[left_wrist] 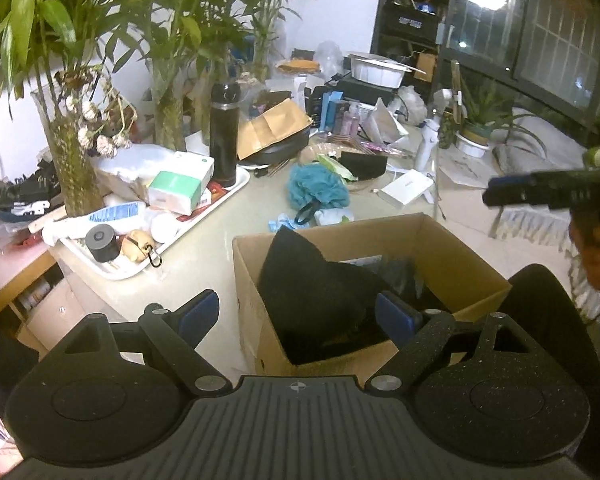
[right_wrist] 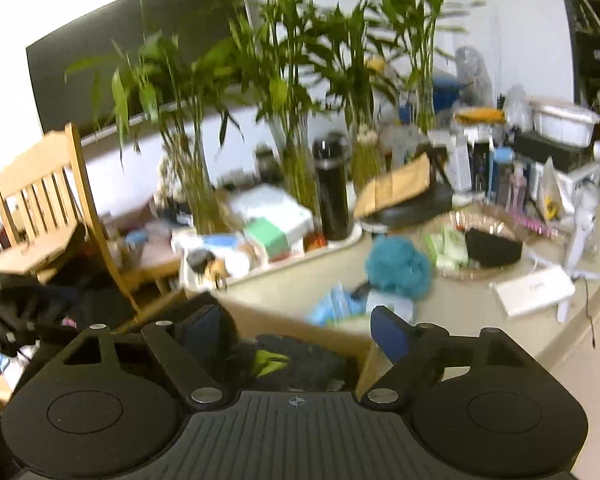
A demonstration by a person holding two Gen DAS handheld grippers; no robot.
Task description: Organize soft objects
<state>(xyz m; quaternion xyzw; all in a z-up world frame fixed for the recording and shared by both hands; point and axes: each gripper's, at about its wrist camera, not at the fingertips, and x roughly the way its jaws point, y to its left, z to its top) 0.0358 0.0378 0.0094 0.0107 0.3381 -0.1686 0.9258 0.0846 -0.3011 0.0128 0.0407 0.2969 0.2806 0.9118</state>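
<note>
An open cardboard box point(left_wrist: 440, 248) stands at the table's near edge, with a black soft item point(left_wrist: 312, 288) sticking up inside. My left gripper point(left_wrist: 298, 312) hovers open over the box's left wall, with nothing between its blue pads. My right gripper point(right_wrist: 296, 324) is open above the same box point(right_wrist: 340, 332), where dark fabric with a yellow-green patch point(right_wrist: 268, 360) lies below the jaws. One of the right gripper's fingers point(left_wrist: 500, 194) shows at the right of the left wrist view. A teal bath pouf point(left_wrist: 318, 188) and a light blue cloth point(left_wrist: 284, 224) lie on the table beyond the box.
A white tray point(left_wrist: 228, 196) with tissues and bottles sits at the left, holding a black flask point(left_wrist: 224, 132). Glass vases of bamboo point(left_wrist: 72, 168) stand behind it. A flat white box point(left_wrist: 406, 192) lies at the right, and a wooden chair point(right_wrist: 48, 200) stands far left.
</note>
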